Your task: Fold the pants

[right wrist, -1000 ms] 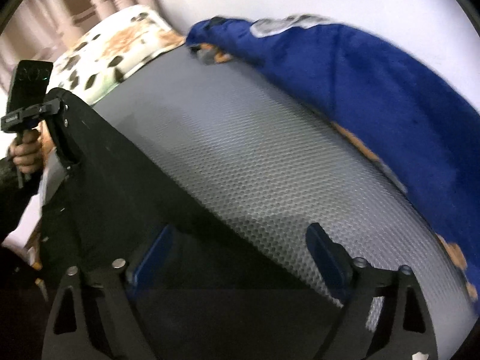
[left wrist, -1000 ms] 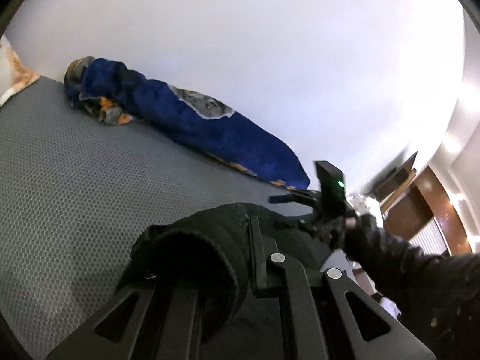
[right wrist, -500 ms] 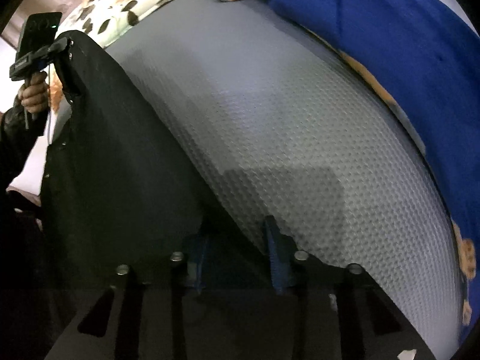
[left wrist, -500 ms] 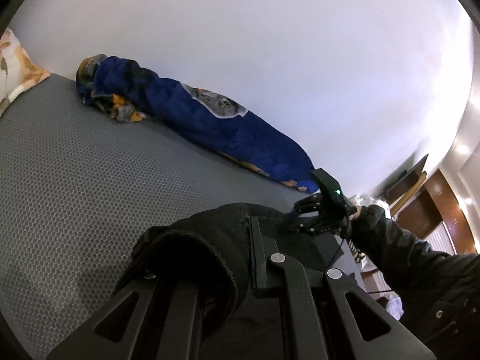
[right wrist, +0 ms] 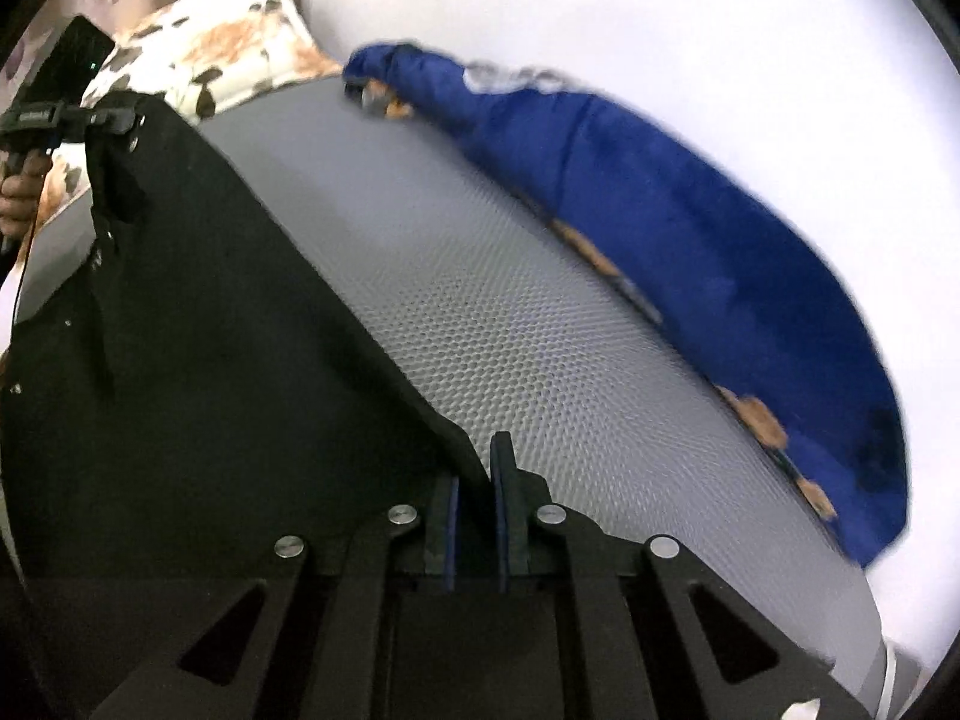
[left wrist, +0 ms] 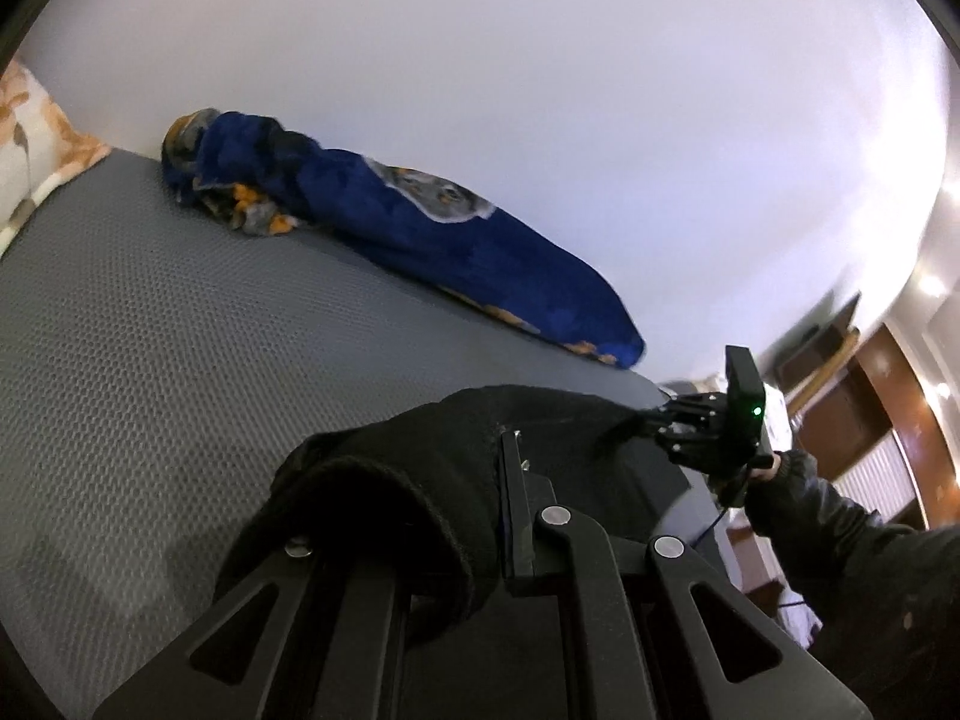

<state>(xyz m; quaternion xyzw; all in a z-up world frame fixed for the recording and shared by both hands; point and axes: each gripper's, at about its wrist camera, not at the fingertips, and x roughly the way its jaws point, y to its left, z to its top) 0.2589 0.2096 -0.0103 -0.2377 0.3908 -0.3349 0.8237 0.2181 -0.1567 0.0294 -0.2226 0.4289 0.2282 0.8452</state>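
Right wrist view: right gripper (right wrist: 474, 474) clamped on edge of black pants (right wrist: 210, 330). Left gripper (right wrist: 114, 120) also pinched on cloth at far corner. Pants strung betw. both over grey mattress (right wrist: 510, 312); long axis runs gripper to gripper. Neither nearer, both holding.

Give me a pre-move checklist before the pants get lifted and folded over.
1. Right gripper pinching the pants edge: ok, fabric sits between closed pads.
2. Left gripper holding its corner: ok, cloth bunches over the shut fingers.
3. Fabric taut between the grips: ok in the right wrist view, edge runs straight.
4. Gray mat free ahead: ok.
5. Blue blanket clear of the fold: ok, against the wall.
6. Lower legs' lie: cannot tell.
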